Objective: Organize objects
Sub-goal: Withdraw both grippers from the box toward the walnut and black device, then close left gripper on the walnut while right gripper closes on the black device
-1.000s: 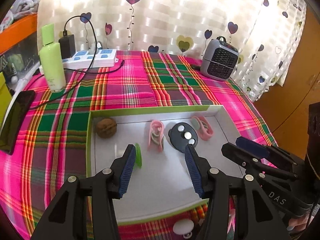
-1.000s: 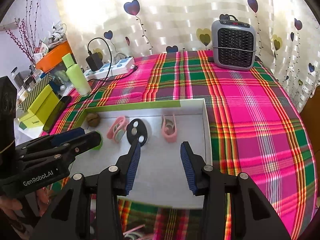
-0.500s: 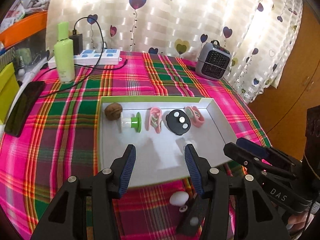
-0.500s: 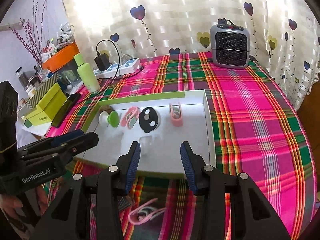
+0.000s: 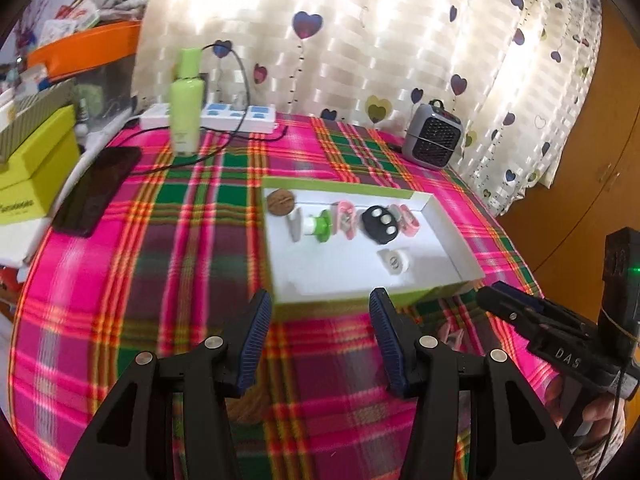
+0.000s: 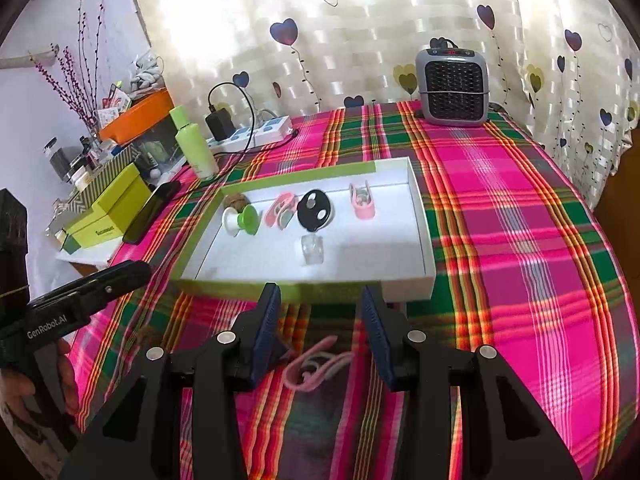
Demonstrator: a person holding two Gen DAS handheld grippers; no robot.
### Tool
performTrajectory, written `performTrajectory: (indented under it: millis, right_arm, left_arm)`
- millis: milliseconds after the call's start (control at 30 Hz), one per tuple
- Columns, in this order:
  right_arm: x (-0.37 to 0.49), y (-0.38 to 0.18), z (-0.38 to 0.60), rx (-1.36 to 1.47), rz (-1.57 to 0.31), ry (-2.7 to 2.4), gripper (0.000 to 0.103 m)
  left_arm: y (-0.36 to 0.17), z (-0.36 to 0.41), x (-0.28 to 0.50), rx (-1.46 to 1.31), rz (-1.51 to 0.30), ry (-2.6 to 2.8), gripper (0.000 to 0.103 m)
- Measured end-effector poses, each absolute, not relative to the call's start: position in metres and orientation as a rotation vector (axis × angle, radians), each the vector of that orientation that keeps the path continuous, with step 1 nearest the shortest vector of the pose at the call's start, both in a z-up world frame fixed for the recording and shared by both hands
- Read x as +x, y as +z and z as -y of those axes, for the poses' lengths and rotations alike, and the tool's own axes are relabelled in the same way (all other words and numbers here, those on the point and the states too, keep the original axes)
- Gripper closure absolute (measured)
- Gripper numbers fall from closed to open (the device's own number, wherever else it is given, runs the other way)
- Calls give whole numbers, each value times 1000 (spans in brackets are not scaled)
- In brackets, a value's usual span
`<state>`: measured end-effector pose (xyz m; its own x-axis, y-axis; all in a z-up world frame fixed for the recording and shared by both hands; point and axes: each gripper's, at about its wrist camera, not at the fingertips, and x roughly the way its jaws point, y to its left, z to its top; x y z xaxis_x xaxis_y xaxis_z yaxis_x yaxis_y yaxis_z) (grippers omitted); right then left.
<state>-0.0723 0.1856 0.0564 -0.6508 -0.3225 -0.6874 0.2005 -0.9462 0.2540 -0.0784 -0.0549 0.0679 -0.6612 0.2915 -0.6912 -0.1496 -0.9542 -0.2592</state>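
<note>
A shallow white tray with a green rim (image 5: 448,240) (image 6: 424,240) sits on the plaid cloth. A row lies along its far side: a walnut (image 5: 281,201), a green-and-white spool (image 5: 318,226) (image 6: 240,220), two pink clips (image 5: 346,218) (image 6: 362,202), and a black disc with white dots (image 5: 380,224) (image 6: 315,210). A small clear piece (image 6: 312,250) lies nearer the front. My left gripper (image 5: 318,324) and right gripper (image 6: 322,320) both hover open and empty in front of the tray's near wall. A pink clip (image 6: 316,366) lies on the cloth under the right gripper.
At the back stand a green bottle (image 5: 186,112), a white power strip (image 5: 236,118) with cables, and a small grey heater (image 6: 452,88). A black phone (image 5: 96,190) and yellow-green boxes (image 5: 36,168) lie at the left. A wooden cabinet (image 5: 592,160) stands to the right.
Both grippers have pulled back from over the tray to in front of its near wall. The tray looks smaller and farther. Jaw openings are unchanged.
</note>
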Motion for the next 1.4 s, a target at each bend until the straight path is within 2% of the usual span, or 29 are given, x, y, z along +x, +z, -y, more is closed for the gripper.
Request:
performTrajectory:
  millis: [367, 1100, 1267, 1400]
  right_arm:
    - [-54, 46, -175, 1137, 211, -2572, 60]
    - [-42, 27, -140, 1175, 151, -2489, 60]
    - [-41, 23, -134, 1193, 155, -2471, 60]
    - [-43, 19, -128, 1212, 148, -2469, 60]
  left_arm:
    - [44, 90, -57, -1219, 331, 2664, 50]
    - [6, 92, -57, -1298, 363, 2599, 50]
    - [4, 93, -57, -1292, 358, 2612, 61]
    - [3, 96, -57, -1285, 355, 2613, 65]
